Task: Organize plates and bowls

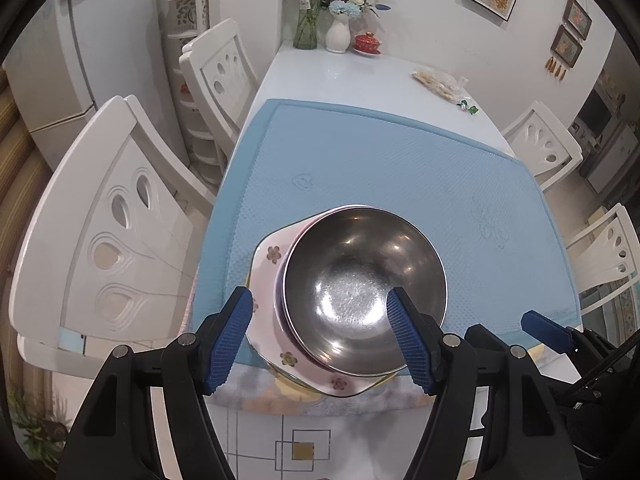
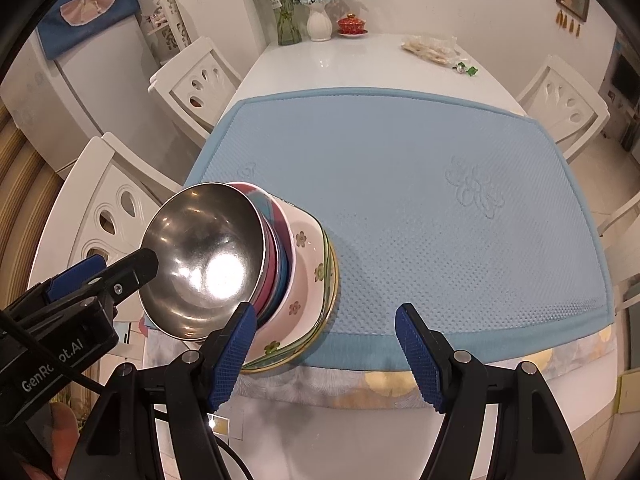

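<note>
A steel bowl [image 1: 364, 280] tops a stack of coloured bowls on a pink flowered plate [image 1: 268, 260], at the near left corner of the blue mat [image 1: 400, 168]. My left gripper [image 1: 320, 304] is open above the stack, its right finger over the bowl's inside and its left finger outside the rim. In the right wrist view the steel bowl [image 2: 204, 256], the pink and blue bowls [image 2: 276, 264] under it and the plate [image 2: 308, 288] show from the side. My right gripper [image 2: 326, 320] is open and empty, to the right of the stack above the mat's [image 2: 440, 208] front edge.
White chairs [image 1: 116, 240] stand at the table's left and right sides. At the far end of the white table [image 1: 340, 76] are a glass vase [image 1: 308, 16], a white vase, a red lidded cup [image 1: 367, 43] and a bag of snacks [image 1: 438, 82].
</note>
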